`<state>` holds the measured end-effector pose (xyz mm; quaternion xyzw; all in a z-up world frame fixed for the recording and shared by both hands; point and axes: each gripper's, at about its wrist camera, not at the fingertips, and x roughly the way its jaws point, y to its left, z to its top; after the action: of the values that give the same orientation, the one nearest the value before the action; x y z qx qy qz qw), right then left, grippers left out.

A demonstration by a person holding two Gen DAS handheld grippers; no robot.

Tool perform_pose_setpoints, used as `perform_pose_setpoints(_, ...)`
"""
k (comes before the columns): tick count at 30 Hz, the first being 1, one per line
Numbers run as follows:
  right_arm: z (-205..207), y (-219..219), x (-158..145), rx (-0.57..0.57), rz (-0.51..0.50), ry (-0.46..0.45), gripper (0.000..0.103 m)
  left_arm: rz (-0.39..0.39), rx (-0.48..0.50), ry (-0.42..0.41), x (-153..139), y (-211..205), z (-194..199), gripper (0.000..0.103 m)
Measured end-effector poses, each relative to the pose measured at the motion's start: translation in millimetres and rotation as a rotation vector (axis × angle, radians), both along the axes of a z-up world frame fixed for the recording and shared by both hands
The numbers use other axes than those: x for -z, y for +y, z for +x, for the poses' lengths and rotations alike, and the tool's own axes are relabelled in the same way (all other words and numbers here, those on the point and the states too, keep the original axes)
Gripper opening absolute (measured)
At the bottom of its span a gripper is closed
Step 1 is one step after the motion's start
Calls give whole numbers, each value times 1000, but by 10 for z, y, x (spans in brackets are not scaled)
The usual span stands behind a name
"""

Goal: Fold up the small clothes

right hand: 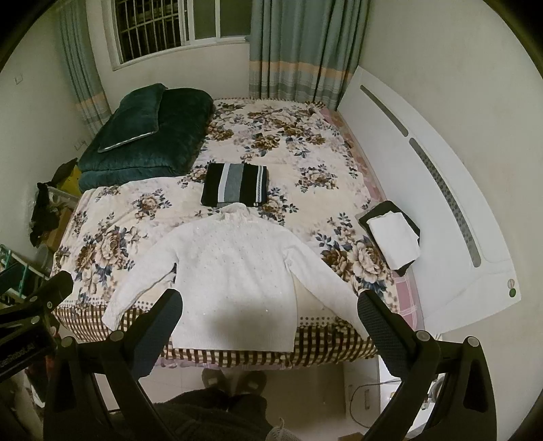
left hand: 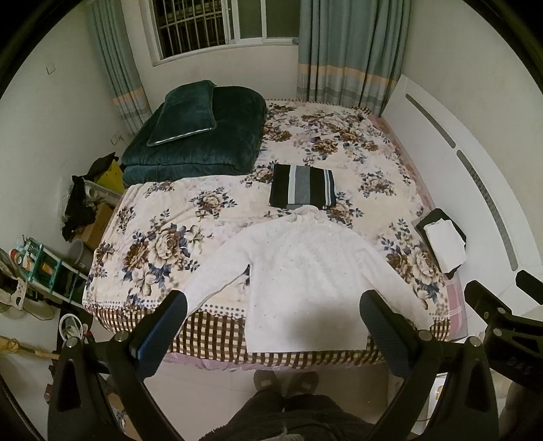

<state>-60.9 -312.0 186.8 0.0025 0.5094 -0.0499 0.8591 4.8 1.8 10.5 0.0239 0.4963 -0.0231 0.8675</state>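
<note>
Both wrist views show indoor artificial light with a warm, slightly yellow cast. The window is dark and admits no daylight. Illumination is moderate and uneven: the bed is well lit, while the floor areas at the frame edges are dim. A soft shadow falls across the lower hem of the white sweater. Fisheye distortion bends the headboard and walls strongly; the corners vignette to black. Fine detail is soft and noisy throughout.
</note>
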Motion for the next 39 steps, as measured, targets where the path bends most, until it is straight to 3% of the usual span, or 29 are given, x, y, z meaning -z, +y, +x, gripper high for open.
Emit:
perform_pose_setpoints(18,-11,29,-76,-10,1,-9,103,-6,-1,-10,-50,-66,53,103)
perform_pose_setpoints(39,-44,22,-106,-14,1,-21,103,-17,-5,-19,-344,-247,139,103)
